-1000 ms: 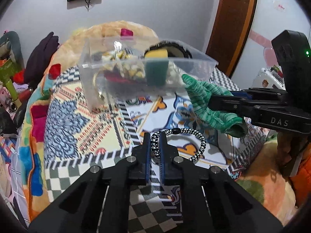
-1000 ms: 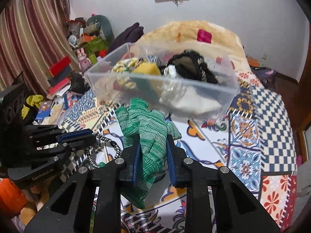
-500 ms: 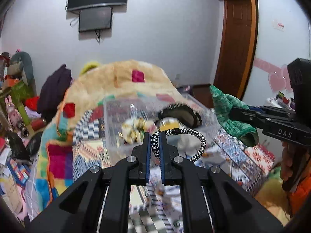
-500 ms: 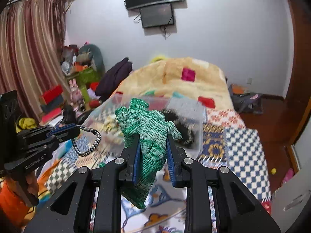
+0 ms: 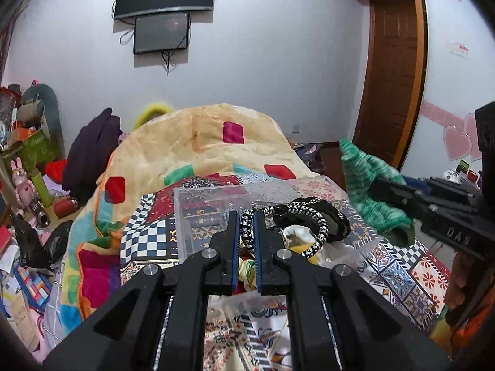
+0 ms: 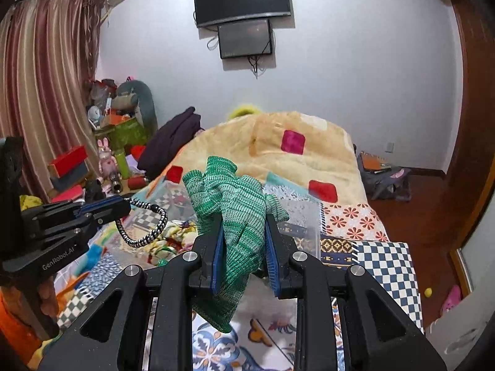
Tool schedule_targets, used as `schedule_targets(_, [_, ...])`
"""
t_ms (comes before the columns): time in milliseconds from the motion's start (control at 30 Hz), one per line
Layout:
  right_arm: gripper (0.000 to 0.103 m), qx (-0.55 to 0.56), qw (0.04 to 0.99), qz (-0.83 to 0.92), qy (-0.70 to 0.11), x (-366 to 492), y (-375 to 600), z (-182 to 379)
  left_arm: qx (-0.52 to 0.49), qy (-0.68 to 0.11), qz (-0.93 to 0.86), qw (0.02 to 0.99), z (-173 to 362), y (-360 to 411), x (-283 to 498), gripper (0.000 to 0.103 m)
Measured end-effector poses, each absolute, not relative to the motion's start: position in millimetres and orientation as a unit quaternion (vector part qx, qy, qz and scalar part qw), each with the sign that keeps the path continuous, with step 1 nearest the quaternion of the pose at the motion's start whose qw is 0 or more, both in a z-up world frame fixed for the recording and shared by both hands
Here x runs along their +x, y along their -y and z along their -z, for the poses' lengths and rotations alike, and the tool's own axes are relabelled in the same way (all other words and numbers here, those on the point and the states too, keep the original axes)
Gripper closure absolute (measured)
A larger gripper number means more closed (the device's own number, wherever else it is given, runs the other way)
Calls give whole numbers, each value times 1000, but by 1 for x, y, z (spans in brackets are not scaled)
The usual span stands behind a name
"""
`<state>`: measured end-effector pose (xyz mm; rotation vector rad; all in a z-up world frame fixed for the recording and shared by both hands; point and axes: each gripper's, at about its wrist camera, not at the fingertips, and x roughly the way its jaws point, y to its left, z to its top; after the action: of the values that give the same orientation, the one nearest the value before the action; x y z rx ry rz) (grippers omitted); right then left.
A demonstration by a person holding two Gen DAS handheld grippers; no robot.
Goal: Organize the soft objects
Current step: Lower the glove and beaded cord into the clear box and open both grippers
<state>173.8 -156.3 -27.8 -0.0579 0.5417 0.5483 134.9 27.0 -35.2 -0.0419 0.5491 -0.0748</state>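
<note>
Black-and-white braided cord loop (image 5: 297,225), left wrist view: clamped in my left gripper (image 5: 246,232), jaws nearly together on one strand at the loop's near end. Loop's long axis runs from the jaws toward 2 o'clock and hangs over the open top of the clear plastic bin (image 5: 216,213). Bin lies at 12 o'clock from these fingers, directly ahead and below, on the patchwork bedspread (image 5: 148,238). Bin already holds a dark headband-like ring (image 5: 334,216) and some yellow and white soft pieces. Right gripper (image 5: 393,193) enters at 3 o'clock, carrying the green knit glove (image 5: 368,185) beside the bin's right wall, not clearly over it.

Green knit glove (image 6: 235,216), right wrist view: clamped in my right gripper (image 6: 243,247), jaws held well apart by the bunched fabric. Long axis near vertical; cuff end sticks up at 12 o'clock, the other end droops past the jaws toward 6. Bin (image 6: 303,216) shows only in parts behind the glove, from 10 to 1 o'clock, its interior mostly hidden. Left gripper (image 6: 123,207) at 9 o'clock, cord loop (image 6: 148,225) dangling from it above the bin's left part.

Assessment: the left load is nearer the drop, since the loop already overhangs the opening; parting those jaws should suffice. The glove probably needs carrying forward and leftward to get above the bin. Risk: the glove's drooping end may catch on the near wall.
</note>
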Motion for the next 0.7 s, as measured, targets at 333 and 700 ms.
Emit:
schedule_targets(333, [81, -61, 914, -248, -317, 197, 138, 64, -21, -317, 29, 948, 72, -26, 165, 96])
schedule_targets(700, [62, -70, 911, -236, -330, 198, 140, 65, -32, -331, 29, 943, 74, -29, 164, 74])
